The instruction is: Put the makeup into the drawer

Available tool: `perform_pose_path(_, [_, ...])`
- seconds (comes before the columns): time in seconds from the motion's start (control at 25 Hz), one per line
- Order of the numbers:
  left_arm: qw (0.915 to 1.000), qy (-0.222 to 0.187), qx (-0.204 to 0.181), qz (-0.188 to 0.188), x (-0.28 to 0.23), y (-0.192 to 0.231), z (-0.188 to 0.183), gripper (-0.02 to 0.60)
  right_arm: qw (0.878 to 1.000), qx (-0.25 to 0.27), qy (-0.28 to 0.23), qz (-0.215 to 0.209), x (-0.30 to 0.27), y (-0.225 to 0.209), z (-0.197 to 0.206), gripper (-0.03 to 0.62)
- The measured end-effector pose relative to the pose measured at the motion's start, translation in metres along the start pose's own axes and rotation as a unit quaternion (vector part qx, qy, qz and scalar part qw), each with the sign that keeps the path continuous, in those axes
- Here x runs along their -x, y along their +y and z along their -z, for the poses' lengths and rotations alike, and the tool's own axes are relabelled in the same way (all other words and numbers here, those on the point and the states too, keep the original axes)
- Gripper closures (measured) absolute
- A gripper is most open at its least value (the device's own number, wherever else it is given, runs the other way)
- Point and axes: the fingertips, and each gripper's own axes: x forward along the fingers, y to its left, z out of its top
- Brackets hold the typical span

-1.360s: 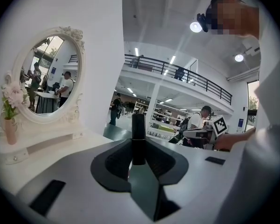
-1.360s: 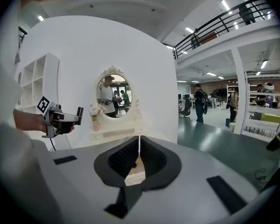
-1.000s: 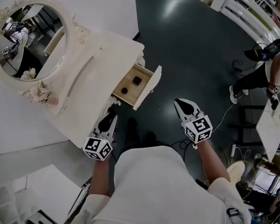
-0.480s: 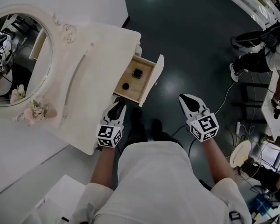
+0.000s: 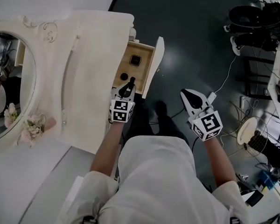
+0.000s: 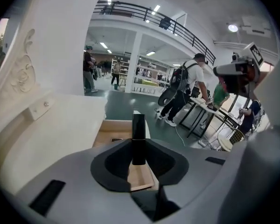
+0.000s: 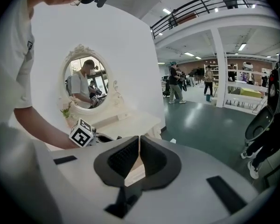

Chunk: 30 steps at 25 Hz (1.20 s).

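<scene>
Ahead of our left fingertips and off to their left spreads the cream dressing table [image 5: 98,69], with its oval mirror [image 5: 9,87] well away on that same side. Just past those fingertips the wooden drawer [image 5: 155,62] stands pulled out over the dark floor [image 5: 191,27]. Our left gripper [image 5: 127,87] hangs at the near end of the drawer, its fingers clamped on a slim black makeup tube [image 6: 138,129]. The tube stands upright between them, its top poking out beyond the tips. Our right gripper [image 5: 192,97] is well apart to the right of the drawer, above the floor, its fingers pressed together with nothing between them. Inside the drawer, beyond the left fingertips, we see a dark square compact [image 5: 135,59] toward the far end and a small round black piece [image 5: 124,76] nearer, just ahead of the held tube.
</scene>
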Motion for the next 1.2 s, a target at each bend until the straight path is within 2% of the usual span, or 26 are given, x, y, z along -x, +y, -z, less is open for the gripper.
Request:
perform_pose_path(0.2, [0.9971,0.073,-0.02,0.012,-0.055,0.01,0.039,0.486,1.0,-0.022,0.01,0.019,-0.012,-0.004,0.017,0.563])
perform_pose_path(0.36, [0.9896,0.139,-0.038,0.003,-0.093,0.024,0.066,0.486,0.999,-0.036,0.016,0.029,-0.022,-0.008,0.026,0.563])
perform_pose_path(0.64, [0.9663,0.24,-0.091,-0.008,-0.137,0.041,0.109,0.486,0.996,-0.064,0.03,0.049,-0.029,-0.006,0.043,0.563])
perform_pose_path(0.76, [0.956,0.277,-0.098,-0.009,-0.148,0.047,0.124,0.486,0.995,-0.072,0.037,0.055,-0.031,-0.006,0.047,0.563])
perform_pose_path(1.0, [0.9385,0.33,-0.1,0.0,-0.16,0.053,0.146,0.486,0.994,-0.078,0.046,0.062,-0.031,-0.006,0.052,0.563])
perform_pose_path(1.2, [0.9339,0.344,-0.098,0.005,-0.164,0.054,0.154,0.485,0.993,-0.081,0.052,0.07,-0.03,-0.01,0.054,0.563])
